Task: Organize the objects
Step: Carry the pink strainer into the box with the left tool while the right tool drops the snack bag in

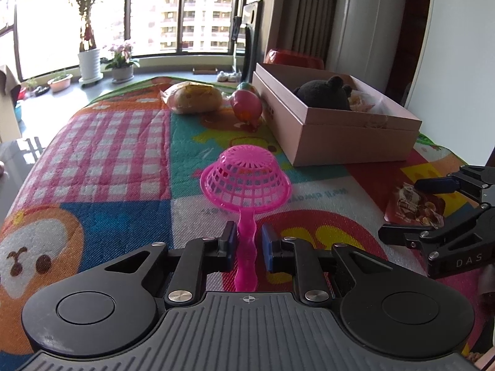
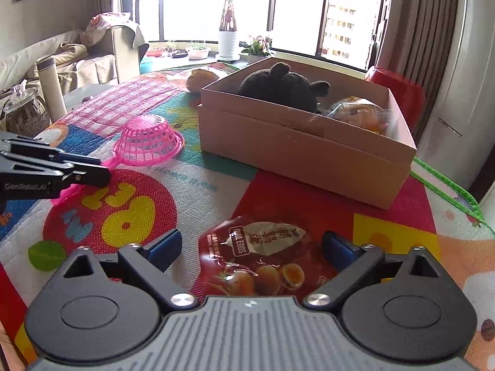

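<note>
Clamping the handle of a pink strainer (image 1: 246, 182) lying dome-up on the patterned surface (image 1: 123, 142), the left gripper (image 1: 246, 244) is holding narrow while the right gripper (image 2: 250, 247) is straddling, jaws wide, a red snack pouch (image 2: 263, 259), the cardboard box (image 2: 297, 142) with a black plush (image 2: 284, 88) sitting beyond.

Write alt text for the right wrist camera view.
The right gripper hangs with jaws open around a red foil snack pouch of quail eggs on a colourful play mat. Beyond it, an open cardboard box holds a black plush toy.
</note>
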The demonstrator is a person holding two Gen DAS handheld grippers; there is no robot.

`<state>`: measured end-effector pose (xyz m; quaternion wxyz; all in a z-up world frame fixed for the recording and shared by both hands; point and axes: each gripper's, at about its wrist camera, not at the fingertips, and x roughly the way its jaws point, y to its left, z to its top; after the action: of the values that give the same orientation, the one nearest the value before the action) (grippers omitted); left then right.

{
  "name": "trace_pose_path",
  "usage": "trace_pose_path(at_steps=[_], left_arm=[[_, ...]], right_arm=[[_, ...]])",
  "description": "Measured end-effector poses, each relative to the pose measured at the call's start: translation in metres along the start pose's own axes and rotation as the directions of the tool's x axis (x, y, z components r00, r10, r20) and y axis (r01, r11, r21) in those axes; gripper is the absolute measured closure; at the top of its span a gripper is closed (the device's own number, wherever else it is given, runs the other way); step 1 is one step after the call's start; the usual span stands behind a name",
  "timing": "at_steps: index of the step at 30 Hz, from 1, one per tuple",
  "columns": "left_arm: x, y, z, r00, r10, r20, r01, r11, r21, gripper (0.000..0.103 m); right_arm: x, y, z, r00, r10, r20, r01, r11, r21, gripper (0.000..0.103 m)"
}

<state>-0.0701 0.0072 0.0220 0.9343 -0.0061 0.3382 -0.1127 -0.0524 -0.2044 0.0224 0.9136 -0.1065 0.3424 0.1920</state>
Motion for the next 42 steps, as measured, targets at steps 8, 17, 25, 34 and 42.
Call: trace_pose_path(at_steps=[8,17,25,34,42], left_arm=[[-0.001,0.003,0.005,0.999,-0.032,-0.033,0.032,0.999,0.007,0.087],[-0.051,-0.014,0.026,0.987,-0.157,0.045,0.154,0.987,0.054,0.088],[-0.022,-0.059,0.143,0.959,-0.169,0.229,0.158,0.985,0.067,0.087],[0.109,-0.111,0.172,0.964,-0.256,0.07,0.263,0.958,-0.112,0.086],[0.037,-0.055,0.115,0.953,-0.251,0.168,0.265,0.962,-0.07,0.086]], right_arm=[[-0.008,0.0,0.002,1.0,0.013,-0.014,-0.013,0.999,0.032,0.022],[-0.062,-0.016,0.001,0.995,-0.037,0.094,0.031,0.997,0.069,0.022],[-0.079,-0.037,0.004,0.984,-0.067,0.162,0.043,0.987,0.152,0.022],[-0.071,-0.05,-0.003,0.986,-0.087,0.144,0.055,0.976,0.212,0.022],[-0.082,-0.069,0.004,0.977,-0.122,0.175,0.078,0.968,0.24,0.022]])
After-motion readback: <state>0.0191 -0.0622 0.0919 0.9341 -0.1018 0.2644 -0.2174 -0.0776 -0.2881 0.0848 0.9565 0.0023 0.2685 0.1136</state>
